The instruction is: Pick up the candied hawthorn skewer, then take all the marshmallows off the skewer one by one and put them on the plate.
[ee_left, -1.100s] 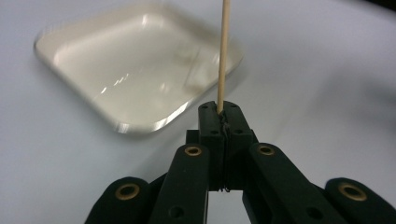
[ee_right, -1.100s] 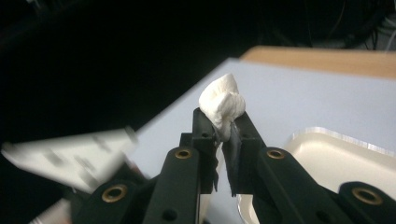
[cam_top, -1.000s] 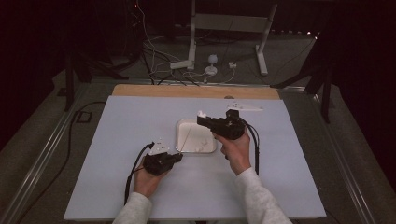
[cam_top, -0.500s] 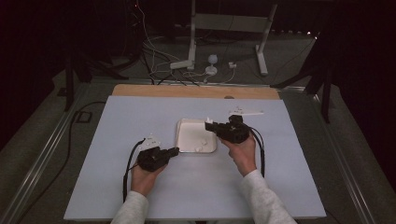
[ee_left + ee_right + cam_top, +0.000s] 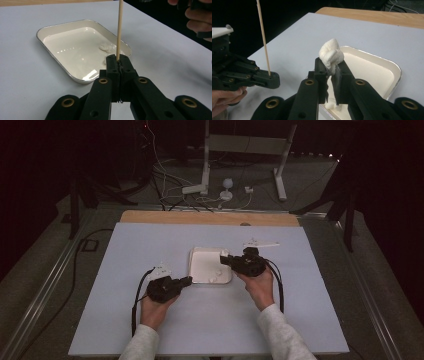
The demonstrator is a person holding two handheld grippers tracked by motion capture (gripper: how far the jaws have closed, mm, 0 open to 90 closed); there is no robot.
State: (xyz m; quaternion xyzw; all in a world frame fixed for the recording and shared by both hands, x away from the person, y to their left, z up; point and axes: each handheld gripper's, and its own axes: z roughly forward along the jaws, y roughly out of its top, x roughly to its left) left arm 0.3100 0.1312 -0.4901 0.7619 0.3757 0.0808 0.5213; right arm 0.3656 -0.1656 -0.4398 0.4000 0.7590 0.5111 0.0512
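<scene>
The right gripper [image 5: 332, 68] is pinching a soft white lump of marshmallow [image 5: 331, 56] between its closed jaws, the lump bulging above the tips, over the near rim of the shallow white rectangular tray [image 5: 395, 68]. The left gripper [image 5: 117, 61] is clamping a thin wooden skewer [image 5: 119, 27] upright in its shut jaws, just beside the tray's corner [image 5: 62, 68]. More white lumps [image 5: 106, 47] are lying inside the tray.

Black two-jaw grippers [image 5: 117, 62] with brass-ringed holes, black cables, white sleeves [image 5: 280, 332]
</scene>
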